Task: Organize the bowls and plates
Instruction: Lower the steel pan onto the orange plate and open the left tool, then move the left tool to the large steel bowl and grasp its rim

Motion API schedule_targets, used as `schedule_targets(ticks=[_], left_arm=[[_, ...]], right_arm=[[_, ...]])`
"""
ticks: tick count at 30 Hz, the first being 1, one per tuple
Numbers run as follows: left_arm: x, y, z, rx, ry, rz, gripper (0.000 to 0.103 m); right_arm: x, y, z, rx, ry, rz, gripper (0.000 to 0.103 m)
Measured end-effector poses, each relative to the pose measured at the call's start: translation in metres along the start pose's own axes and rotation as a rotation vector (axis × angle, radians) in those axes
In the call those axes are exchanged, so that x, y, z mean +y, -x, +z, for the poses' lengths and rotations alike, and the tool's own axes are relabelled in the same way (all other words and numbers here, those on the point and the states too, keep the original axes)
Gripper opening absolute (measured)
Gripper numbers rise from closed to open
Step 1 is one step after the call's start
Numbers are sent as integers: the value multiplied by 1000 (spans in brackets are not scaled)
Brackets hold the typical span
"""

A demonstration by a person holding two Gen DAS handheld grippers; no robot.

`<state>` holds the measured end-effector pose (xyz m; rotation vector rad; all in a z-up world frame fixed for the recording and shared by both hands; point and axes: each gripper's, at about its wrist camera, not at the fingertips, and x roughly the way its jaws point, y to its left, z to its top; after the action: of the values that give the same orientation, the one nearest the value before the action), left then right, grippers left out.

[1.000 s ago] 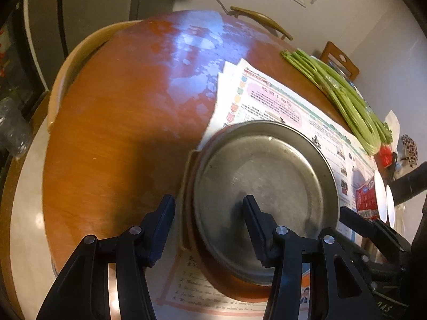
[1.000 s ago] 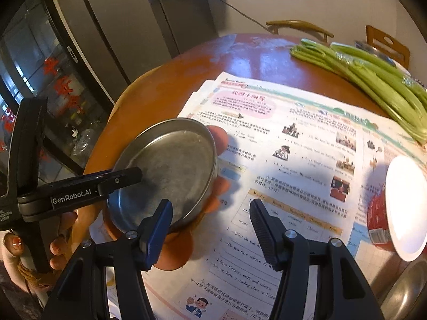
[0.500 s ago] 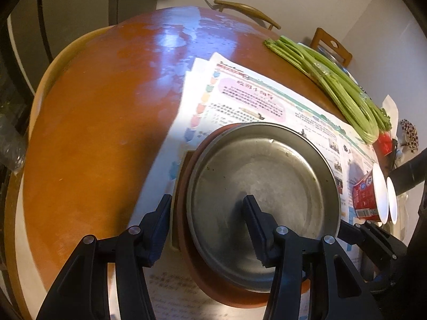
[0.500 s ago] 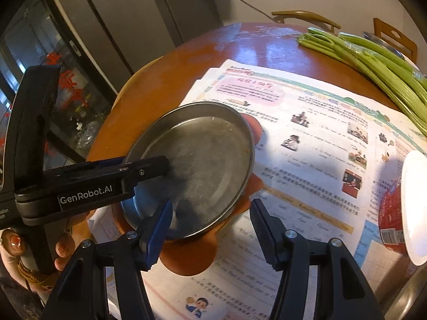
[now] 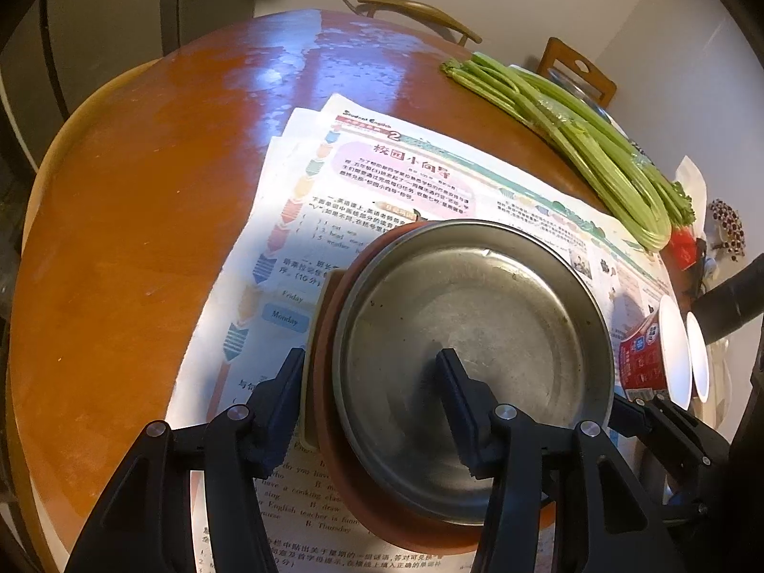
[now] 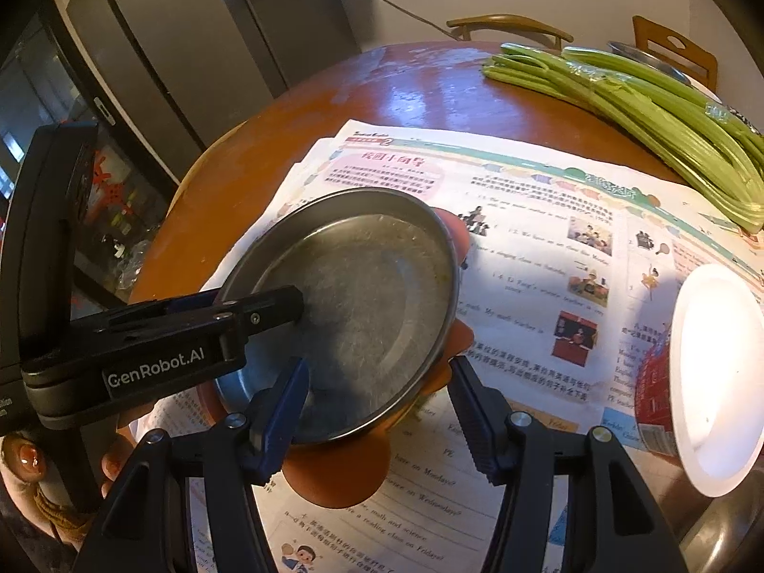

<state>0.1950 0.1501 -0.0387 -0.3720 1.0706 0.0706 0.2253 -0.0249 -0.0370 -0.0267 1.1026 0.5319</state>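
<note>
In the left wrist view, the left tongs [image 5: 370, 396] were seen straddling the near rim of a stack: one finger lay inside the metal plate [image 5: 477, 363] and the other outside the rim, against the orange plate [image 5: 329, 429] beneath it. The stack appeared to be pinched at that rim, though contact of the outer finger could not be told for certain. The stack was set over a printed newspaper [image 5: 363, 191] spread ahead of the tongs on the round wooden surface [image 5: 133, 219]. A bunch of celery [image 5: 587, 143] was laid well beyond the tongs to the right, and a red paper cup [image 5: 644, 358] with a white lid was seen beside the stack on the right. The tips of the right tongs [image 5: 640, 418] were visible just beside the plate's right edge.

In the right wrist view, the right tongs [image 6: 377, 410] were held spread, with the near edge of the metal plate [image 6: 363, 296] and the orange plate [image 6: 334, 472] between the fingers, neither finger clearly touching. The metal plate was tilted, its left side raised. The left tongs [image 6: 286, 301] were seen reaching in from the left, one finger over the plate's inside. The paper cup [image 6: 668, 382] stood to the right of the tongs, the celery [image 6: 644, 110] far ahead on the right, and the newspaper [image 6: 525, 248] beneath.
</note>
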Motion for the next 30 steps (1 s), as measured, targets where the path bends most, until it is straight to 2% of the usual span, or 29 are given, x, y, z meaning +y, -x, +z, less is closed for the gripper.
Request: schedule_targets(ticks=[8, 17, 24, 30], left_arm=[[6, 8, -1, -22, -1, 29, 57], [11, 36, -8, -79, 10, 49, 57], [-2, 60, -20, -132, -16, 65, 57], [-19, 72, -30, -144, -46, 76, 57]], right_arm=[[2, 7, -3, -26, -3, -13, 61], [-3, 28, -7, -91, -30, -35, 61], [-1, 50, -13, -148, -28, -14, 61], [1, 73, -21, -203, -21, -6, 61]])
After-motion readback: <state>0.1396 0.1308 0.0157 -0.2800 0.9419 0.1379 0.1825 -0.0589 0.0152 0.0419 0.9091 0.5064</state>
